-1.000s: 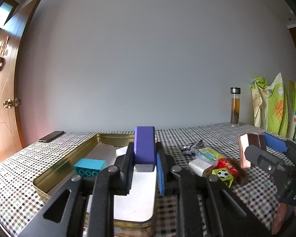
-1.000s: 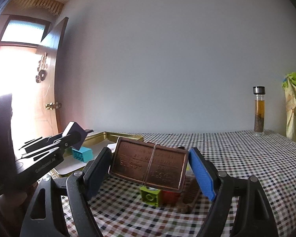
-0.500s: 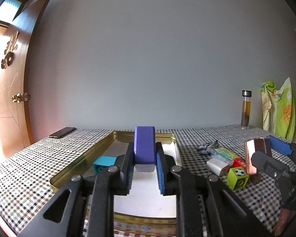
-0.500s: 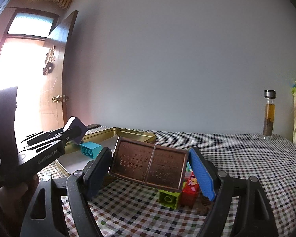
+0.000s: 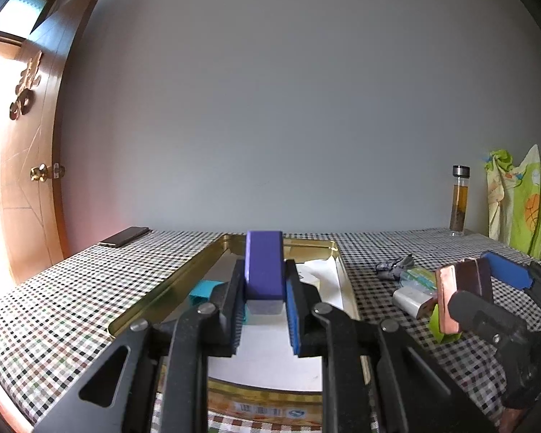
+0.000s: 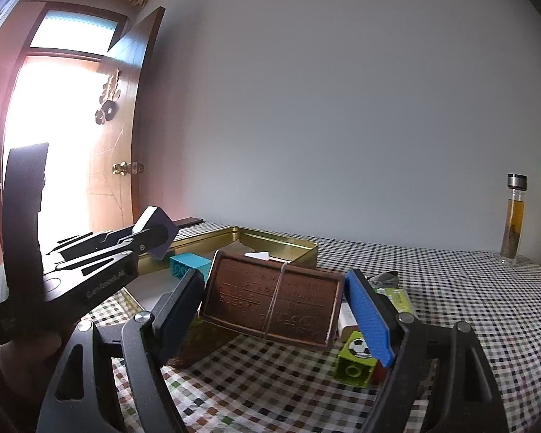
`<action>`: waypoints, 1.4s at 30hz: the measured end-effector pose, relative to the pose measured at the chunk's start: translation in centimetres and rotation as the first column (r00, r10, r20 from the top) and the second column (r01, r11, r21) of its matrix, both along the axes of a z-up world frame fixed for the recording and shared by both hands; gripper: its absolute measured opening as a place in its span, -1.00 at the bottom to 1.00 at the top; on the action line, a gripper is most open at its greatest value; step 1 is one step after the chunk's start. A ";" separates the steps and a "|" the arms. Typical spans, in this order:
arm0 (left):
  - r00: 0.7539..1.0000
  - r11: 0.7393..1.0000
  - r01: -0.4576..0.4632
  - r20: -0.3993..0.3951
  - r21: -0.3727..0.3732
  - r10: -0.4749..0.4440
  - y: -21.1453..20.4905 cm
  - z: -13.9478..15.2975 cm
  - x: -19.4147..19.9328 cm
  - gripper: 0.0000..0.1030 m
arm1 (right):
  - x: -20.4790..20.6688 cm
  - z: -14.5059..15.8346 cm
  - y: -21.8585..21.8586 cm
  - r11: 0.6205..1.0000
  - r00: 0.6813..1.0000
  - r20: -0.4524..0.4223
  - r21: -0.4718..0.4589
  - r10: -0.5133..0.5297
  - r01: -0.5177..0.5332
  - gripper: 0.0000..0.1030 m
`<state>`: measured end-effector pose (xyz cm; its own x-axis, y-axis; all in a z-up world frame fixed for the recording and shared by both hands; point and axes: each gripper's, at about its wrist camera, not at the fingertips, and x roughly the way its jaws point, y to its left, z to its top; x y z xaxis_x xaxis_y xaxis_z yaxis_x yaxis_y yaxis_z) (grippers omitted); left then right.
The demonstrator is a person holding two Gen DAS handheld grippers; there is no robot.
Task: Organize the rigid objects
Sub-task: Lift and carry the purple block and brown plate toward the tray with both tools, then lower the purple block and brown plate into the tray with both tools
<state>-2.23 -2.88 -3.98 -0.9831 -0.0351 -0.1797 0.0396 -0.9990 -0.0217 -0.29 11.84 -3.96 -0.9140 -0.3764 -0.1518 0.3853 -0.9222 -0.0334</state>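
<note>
Gold tin [image 5: 184,281], centre-left of frame, holds only a teal brick [image 5: 202,289] so far. Left claw [image 5: 265,310] grips purple block [image 5: 264,267] over the tin; right claw [image 6: 270,310] clamps copper plate [image 6: 270,303]. Pile w/ green brick [image 6: 355,361] remains on worktop [image 5: 54,306]. Vs earlier: tin sits more centred, both loads unreleased.

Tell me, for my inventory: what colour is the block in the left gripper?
Purple block with a grey end; left wrist view shows it best.

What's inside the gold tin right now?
In the gold tin I see a teal block at its left side and white paper lining the floor. The left gripper and its purple block cover the middle.
</note>
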 end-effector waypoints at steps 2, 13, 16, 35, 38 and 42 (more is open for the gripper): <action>1.000 1.000 -0.004 0.003 0.004 0.004 -0.3 0.0 0.0 -0.64 | 0.0 0.0 -0.2 1.000 1.000 0.003 -0.002 0.006 -0.006 0.59; 1.000 1.000 -0.023 0.012 0.020 0.023 -1.4 -0.1 -0.1 -0.64 | 0.4 -0.2 -1.4 0.999 0.999 0.009 0.009 0.039 -0.039 0.59; 0.999 0.999 -0.030 0.013 0.020 0.030 -1.6 -0.1 -0.1 -0.64 | 0.4 -0.2 -1.9 0.999 0.999 0.008 0.017 0.051 -0.051 0.59; 0.997 0.997 -0.068 0.023 0.029 0.067 -3.2 0.0 -0.3 -0.64 | -0.2 0.1 -3.2 0.995 0.994 0.040 0.003 0.101 -0.102 0.59; 0.997 0.997 -0.074 0.024 0.030 0.073 -3.5 0.0 -0.3 -0.64 | -0.1 0.1 -3.6 0.994 0.993 0.037 0.004 0.110 -0.110 0.59; 0.997 0.996 -0.077 0.027 0.034 0.076 -3.8 0.0 -0.4 -0.64 | -0.1 0.0 -4.0 0.993 0.992 0.039 0.010 0.119 -0.119 0.59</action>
